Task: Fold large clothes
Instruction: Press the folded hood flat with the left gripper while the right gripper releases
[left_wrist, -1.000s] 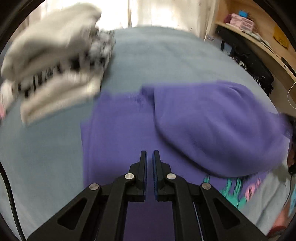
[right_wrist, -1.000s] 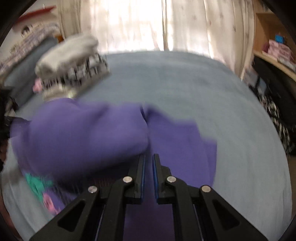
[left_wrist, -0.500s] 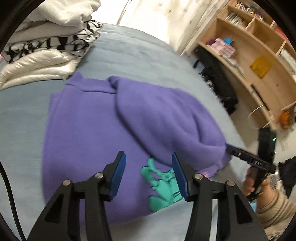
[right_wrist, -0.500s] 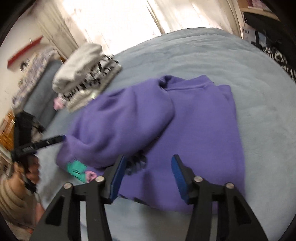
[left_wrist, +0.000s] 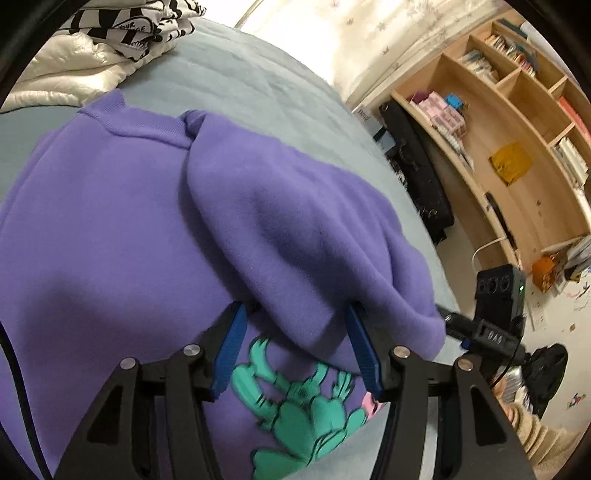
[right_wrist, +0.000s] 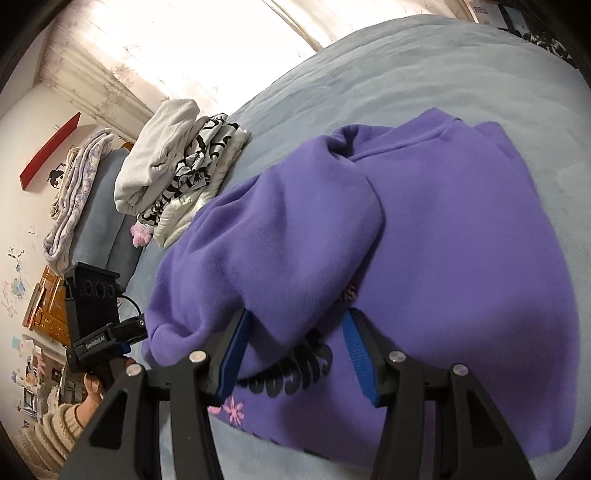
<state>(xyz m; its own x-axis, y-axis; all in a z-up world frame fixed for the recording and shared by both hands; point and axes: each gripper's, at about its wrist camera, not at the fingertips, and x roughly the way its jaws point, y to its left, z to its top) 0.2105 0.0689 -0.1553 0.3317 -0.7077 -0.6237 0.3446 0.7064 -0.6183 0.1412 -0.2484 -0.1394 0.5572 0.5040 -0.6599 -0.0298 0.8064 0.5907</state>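
Note:
A purple sweatshirt (left_wrist: 103, 229) lies flat on the blue-grey bed (left_wrist: 258, 81), its collar at the far end. One sleeve (left_wrist: 288, 236) is folded across its front, above a teal print (left_wrist: 303, 406). My left gripper (left_wrist: 295, 325) points down at the sleeve's near edge. Its jaws are opening, and the hanging fold lies between the blue pads without being pressed. In the right wrist view the same sleeve (right_wrist: 280, 236) drapes between the fingers of my right gripper (right_wrist: 297, 328), which stands open just over the sweatshirt (right_wrist: 461, 258).
A stack of folded white and black-patterned clothes (right_wrist: 177, 166) sits on the bed beyond the collar. A wooden bookshelf (left_wrist: 517, 129) and a black bag (left_wrist: 413, 166) stand past the bed's right side. A person's hand and knitted sleeve (right_wrist: 62, 424) show low at the left edge.
Both grippers went from shut to open and tipped down closer to the sweatshirt. The sleeve they had carried now lies loose across the front.

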